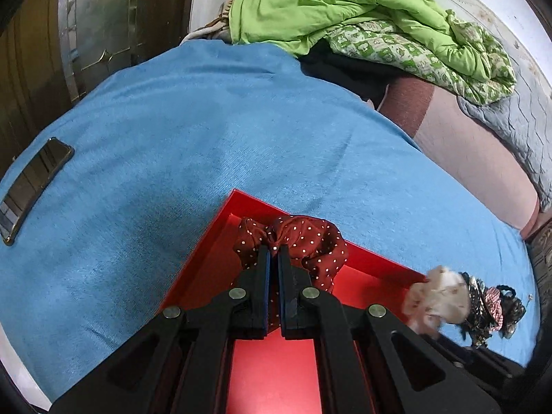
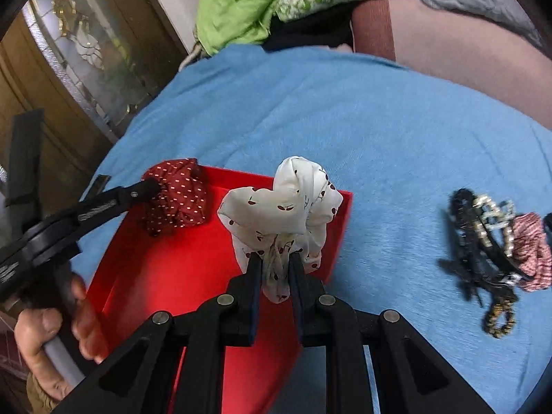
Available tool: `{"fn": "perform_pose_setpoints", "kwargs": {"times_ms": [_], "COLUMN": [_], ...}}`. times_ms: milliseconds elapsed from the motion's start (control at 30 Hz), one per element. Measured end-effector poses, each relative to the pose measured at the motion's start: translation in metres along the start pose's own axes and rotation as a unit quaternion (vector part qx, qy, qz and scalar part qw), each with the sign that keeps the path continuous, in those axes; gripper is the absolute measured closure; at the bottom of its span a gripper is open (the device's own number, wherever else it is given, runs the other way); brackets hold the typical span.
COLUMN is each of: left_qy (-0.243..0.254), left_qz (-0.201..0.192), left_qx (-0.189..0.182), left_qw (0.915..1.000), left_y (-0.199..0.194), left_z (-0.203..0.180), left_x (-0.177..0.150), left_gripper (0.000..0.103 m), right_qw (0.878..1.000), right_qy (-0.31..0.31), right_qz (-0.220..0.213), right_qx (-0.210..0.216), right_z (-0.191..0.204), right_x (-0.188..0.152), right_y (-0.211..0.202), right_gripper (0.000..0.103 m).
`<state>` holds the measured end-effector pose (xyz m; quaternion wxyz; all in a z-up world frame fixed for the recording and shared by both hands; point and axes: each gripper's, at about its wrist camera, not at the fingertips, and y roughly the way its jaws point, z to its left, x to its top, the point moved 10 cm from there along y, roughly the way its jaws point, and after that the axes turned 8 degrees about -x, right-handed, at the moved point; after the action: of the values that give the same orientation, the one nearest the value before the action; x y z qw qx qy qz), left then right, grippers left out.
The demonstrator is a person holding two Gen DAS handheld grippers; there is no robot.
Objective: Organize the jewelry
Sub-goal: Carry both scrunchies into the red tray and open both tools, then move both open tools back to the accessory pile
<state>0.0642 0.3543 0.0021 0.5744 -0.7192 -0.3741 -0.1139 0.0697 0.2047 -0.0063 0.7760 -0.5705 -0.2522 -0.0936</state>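
Two claws: we have both at work over the red tray (image 2: 145, 269), each pinching a scrunchie.
Left claw (image 1: 273, 252): nearly closed on the gathered middle of the dark red dotted scrunchie (image 1: 303, 241), which hangs over the tray's far corner, toward 12 o'clock in our left view.
Right claw (image 2: 274, 258): narrow, gripping a bunched fold of the white cherry-print scrunchie (image 2: 289, 207), held above the tray's right edge.
Surface: we take it for a bed or cushion under a blue cloth (image 1: 207, 120) rather than a bench; the tray sits on it.
Waiting pile: more hair pieces (image 2: 496, 252), black clips, a beaded band and a red-and-white checked tie, lie on the cloth at 3 o'clock from the tray, well apart from it.
Phone (image 1: 31, 193): flat on the cloth at 9 o'clock, clear of the work.
Handling: we judge both scrunchies light, soft and limp; they sag and should drop quietly without bouncing, though the satin may slip.
Where to hold: a thick gather of fabric over the elastic, as now, not a single loose frill.
Clips: stiffer and tangled, so we would pick one by its spine.
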Motion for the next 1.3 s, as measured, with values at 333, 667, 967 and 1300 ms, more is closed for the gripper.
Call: {"fn": "perform_pose_setpoints", "kwargs": {"times_ms": [333,667,967,1300], "left_qy": [0.004,0.002,0.031,0.126], "left_qz": [-0.029,-0.045,-0.064,-0.095], "left_qx": [-0.005,-0.012,-0.022,-0.079], "left_qw": [0.9996,0.9989,0.9973,0.9843], "left_y": [-0.013,-0.026,-0.045,-0.081], "left_z": [-0.004,-0.01,-0.039,-0.133], "left_x": [0.005,0.006,0.0,-0.026], "left_gripper": [0.065,0.058,0.053,0.053], "right_qw": [1.0,1.0,0.998,0.989], "right_qy": [0.005,0.018,0.043,0.115], "right_qz": [-0.001,-0.026,-0.044,-0.063], "right_qx": [-0.011,0.001,0.004,-0.07], "right_z": [0.001,-0.009,-0.051,-0.189], "right_x": [0.0,-0.005,-0.035,-0.086], "right_y": [0.008,-0.029,-0.071,-0.126], "right_gripper": [0.057,0.051,0.049,0.048]}}
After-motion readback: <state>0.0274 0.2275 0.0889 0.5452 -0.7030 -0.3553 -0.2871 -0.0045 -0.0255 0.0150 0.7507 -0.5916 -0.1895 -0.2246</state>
